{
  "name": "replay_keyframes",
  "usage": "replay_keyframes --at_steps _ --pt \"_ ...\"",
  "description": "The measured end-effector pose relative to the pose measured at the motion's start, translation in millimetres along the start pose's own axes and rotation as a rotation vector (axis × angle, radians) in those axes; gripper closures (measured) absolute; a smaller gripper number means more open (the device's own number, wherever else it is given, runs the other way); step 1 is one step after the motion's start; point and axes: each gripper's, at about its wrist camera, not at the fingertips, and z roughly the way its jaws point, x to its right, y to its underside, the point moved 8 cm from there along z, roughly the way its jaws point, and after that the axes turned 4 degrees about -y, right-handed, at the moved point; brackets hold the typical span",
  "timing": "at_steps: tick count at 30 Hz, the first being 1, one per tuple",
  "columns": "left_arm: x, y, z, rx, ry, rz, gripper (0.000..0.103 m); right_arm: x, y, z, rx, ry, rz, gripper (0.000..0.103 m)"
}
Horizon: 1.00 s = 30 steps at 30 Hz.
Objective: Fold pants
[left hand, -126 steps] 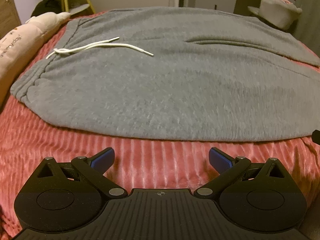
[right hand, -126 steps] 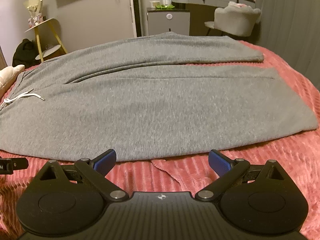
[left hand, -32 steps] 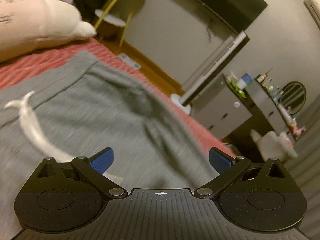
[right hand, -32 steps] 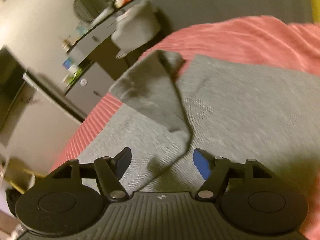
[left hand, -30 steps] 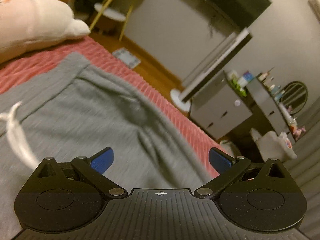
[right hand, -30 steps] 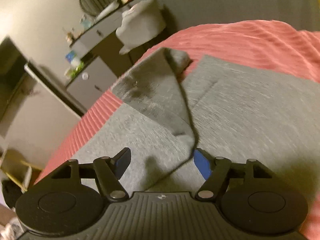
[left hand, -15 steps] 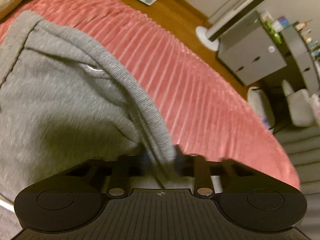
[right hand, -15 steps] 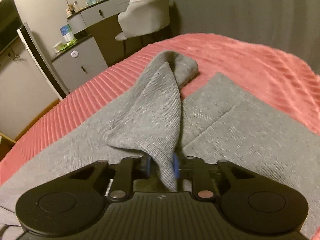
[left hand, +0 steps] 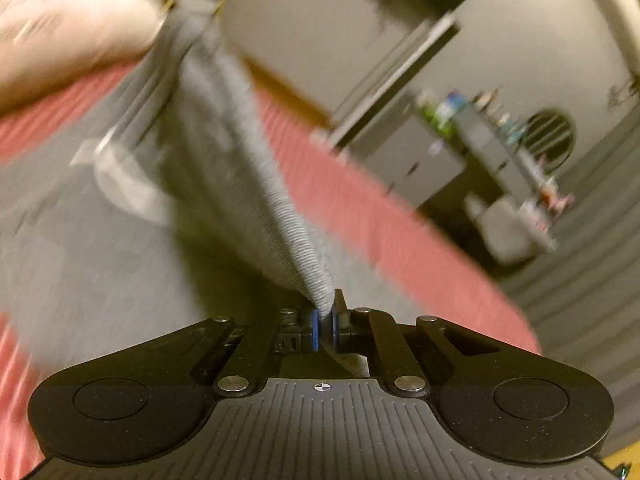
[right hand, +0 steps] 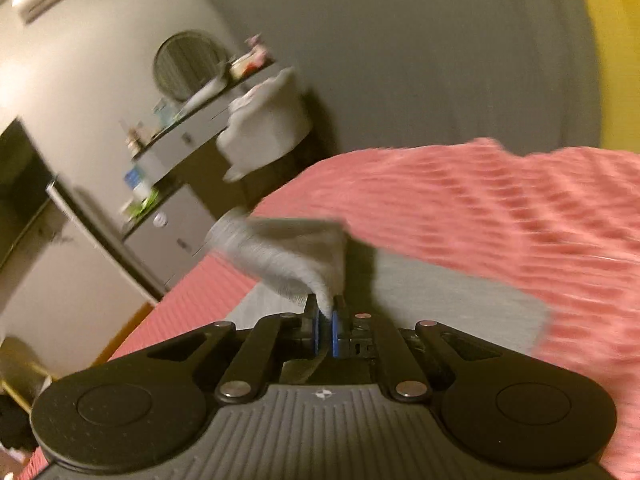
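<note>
Grey sweatpants (left hand: 80, 264) lie on a red ribbed bedspread (left hand: 372, 216). My left gripper (left hand: 326, 322) is shut on the ribbed waistband edge (left hand: 280, 200), which rises taut from the jaws; the white drawstring (left hand: 120, 184) shows blurred at left. My right gripper (right hand: 324, 328) is shut on the cuff end of a pant leg (right hand: 292, 252), lifted above the other leg's flat grey cloth (right hand: 440, 296). Both views are motion-blurred.
A pale plush pillow (left hand: 68, 28) lies at the bed's head. Beyond the bed stand grey drawers (left hand: 404, 160), a dresser with a round mirror (right hand: 188, 64), a white chair (right hand: 268, 120) and grey curtains (right hand: 440, 60). The bedspread (right hand: 520, 208) stretches right.
Both grippers have stayed shut on the cloth and lifted it: the waistband edge and the leg cuff now hang up off the bed. Both cameras have swung upward.
</note>
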Motion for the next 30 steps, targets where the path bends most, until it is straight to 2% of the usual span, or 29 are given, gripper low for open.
replay_keyframes --at_steps 2,3,5,6,7,8,9,10,12,14,15,16,17,19,21,23,24,26,27,28,29,30 --pt "-22.5 26.5 12.4 -0.072 -0.039 -0.031 0.092 28.2 10.5 0.7 -0.054 0.034 0.054 0.097" --pt "-32.9 36.1 14.2 -0.094 -0.056 -0.066 0.088 35.8 17.1 4.4 -0.092 0.020 0.084 0.097" --pt "-49.9 38.4 13.4 -0.068 -0.082 -0.122 0.067 42.5 28.2 8.7 -0.133 0.018 0.091 0.092" --pt "-55.1 35.0 8.1 -0.033 -0.099 -0.141 0.044 41.3 32.3 8.4 -0.145 0.017 0.080 0.090" --pt "-60.1 27.5 3.5 0.019 -0.105 -0.165 0.023 39.5 35.7 8.9 -0.156 0.003 0.085 0.074" --pt "-63.4 19.4 2.2 0.057 -0.108 -0.182 0.018 38.0 38.5 10.0 -0.167 -0.023 0.108 0.051" --pt "-67.1 11.4 0.2 0.085 -0.119 -0.198 0.018 36.6 40.6 12.3 -0.174 -0.043 0.130 0.040" --pt "-70.8 2.6 2.4 0.100 -0.124 -0.210 0.016 35.7 41.7 14.6 -0.177 -0.063 0.151 0.033" --pt "-77.3 -6.0 11.0 0.101 -0.135 -0.234 0.013 34.1 44.6 18.4 -0.180 -0.069 0.172 0.033" --pt "-82.6 -14.2 23.1 0.094 -0.158 -0.264 0.015 31.7 44.9 23.2 -0.178 -0.084 0.185 0.035" --pt "-81.7 -19.4 28.5 0.096 -0.167 -0.253 0.026 31.1 44.7 25.4 -0.179 -0.096 0.184 0.041" --pt "-80.2 -22.6 27.4 0.101 -0.178 -0.243 0.037 29.8 44.2 29.2 -0.185 -0.103 0.181 0.067" --pt "-80.0 -25.8 30.7 0.101 -0.187 -0.230 0.041 29.1 44.2 32.0 -0.193 -0.107 0.182 0.088" --pt "-81.1 -28.5 38.4 0.092 -0.202 -0.222 0.060 35.0 45.6 34.2 -0.198 -0.104 0.195 0.092" --pt "-79.4 -31.9 46.1 0.080 -0.221 -0.207 0.062 40.7 46.2 37.2 -0.200 -0.100 0.216 0.091" --pt "-76.1 -27.6 45.7 0.066 -0.233 -0.201 0.062 45.8 45.4 42.4 -0.206 -0.118 0.266 0.086" --pt "-77.0 -28.7 53.4 0.034 -0.232 -0.209 0.062 46.3 45.2 44.6 -0.207 -0.127 0.284 0.082" --pt "-81.4 -24.1 64.9 0.002 -0.223 -0.245 0.065 44.3 44.3 49.9 -0.213 -0.121 0.290 0.081" --pt "-80.9 -28.3 67.4 0.001 -0.215 -0.258 0.088 40.7 43.1 51.8 -0.218 -0.109 0.270 0.081" --pt "-78.4 -31.7 67.7 -0.009 -0.197 -0.264 0.093 36.8 42.0 52.9 -0.226 -0.083 0.238 0.086" --pt "-76.2 -33.5 63.0 0.002 -0.183 -0.267 0.093 32.0 39.3 53.8 -0.236 -0.053 0.196 0.097" --pt "-71.1 -36.9 54.6 0.036 -0.161 -0.258 0.094 28.1 35.7 52.4 -0.234 -0.033 0.165 0.098"
